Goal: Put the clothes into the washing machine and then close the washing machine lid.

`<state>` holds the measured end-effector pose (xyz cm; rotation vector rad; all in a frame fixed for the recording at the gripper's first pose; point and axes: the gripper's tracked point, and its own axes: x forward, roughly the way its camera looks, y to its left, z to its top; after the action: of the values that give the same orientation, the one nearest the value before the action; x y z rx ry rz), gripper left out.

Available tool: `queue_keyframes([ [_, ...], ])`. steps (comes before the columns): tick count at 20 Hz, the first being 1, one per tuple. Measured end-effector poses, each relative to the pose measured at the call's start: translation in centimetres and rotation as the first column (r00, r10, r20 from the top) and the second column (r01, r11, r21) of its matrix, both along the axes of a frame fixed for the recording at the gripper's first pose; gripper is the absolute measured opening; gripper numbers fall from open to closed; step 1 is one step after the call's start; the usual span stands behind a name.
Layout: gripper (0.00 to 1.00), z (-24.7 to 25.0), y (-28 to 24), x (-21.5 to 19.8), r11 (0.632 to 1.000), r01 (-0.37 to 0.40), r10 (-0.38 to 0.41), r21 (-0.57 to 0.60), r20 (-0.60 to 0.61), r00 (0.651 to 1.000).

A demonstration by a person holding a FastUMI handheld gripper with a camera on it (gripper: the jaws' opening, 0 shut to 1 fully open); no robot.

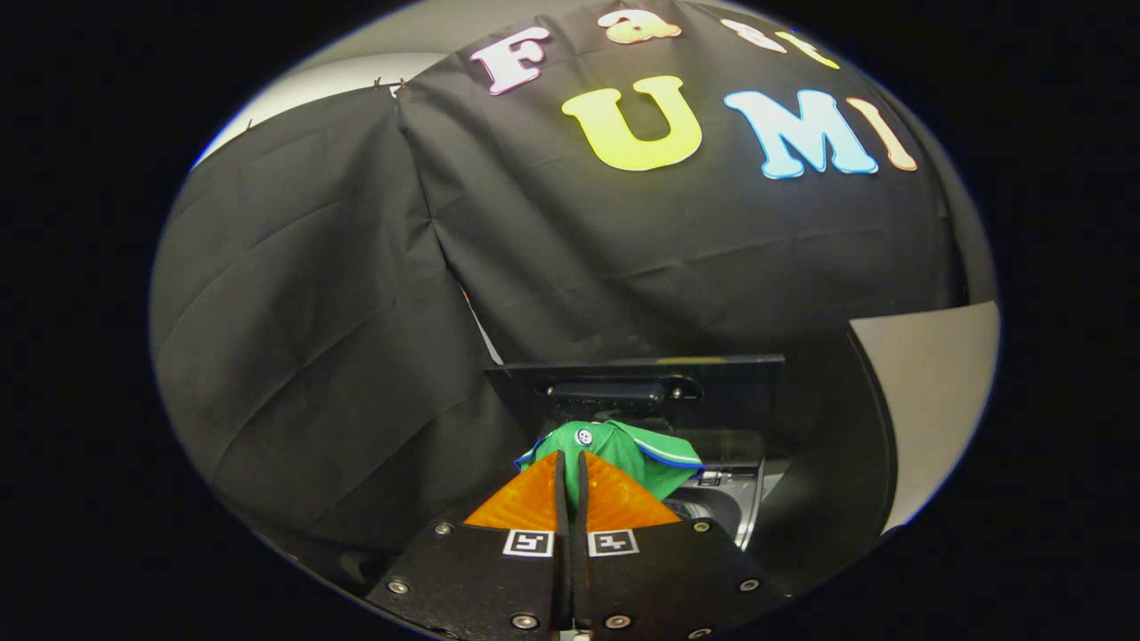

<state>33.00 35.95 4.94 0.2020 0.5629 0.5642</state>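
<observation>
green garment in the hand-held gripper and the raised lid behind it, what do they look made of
Green garment: looks like soft knit fabric, matte, with blue-and-white edge trim and a small white button; it folds and drapes where the hand-held gripper pinches it with closed fingers.

Raised lid: seems rigid dark plastic or glass, smooth and slightly glossy, with straight edges; which one cannot be told.

Staged recording booth, enclosed by creased black cloth wall (338, 294), pale plain panel (935, 392) seen beside it, small dark top-loading washing machine (730, 499) set before the cloth

no readable text, square markers on claw (570, 458)
</observation>
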Motion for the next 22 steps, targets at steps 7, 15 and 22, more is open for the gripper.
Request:
queue_keyframes([
  [7,0.0,-5.7,1.8,1.0,0.997,0.022,-0.023,-0.076,-0.013,1.0],
  [15,0.02,-11.2,2.6,1.9,0.985,0.042,-0.042,-0.166,-0.001,0.999],
  [22,0.05,-16.2,3.0,1.8,0.975,0.051,-0.063,-0.218,-0.047,0.997],
])
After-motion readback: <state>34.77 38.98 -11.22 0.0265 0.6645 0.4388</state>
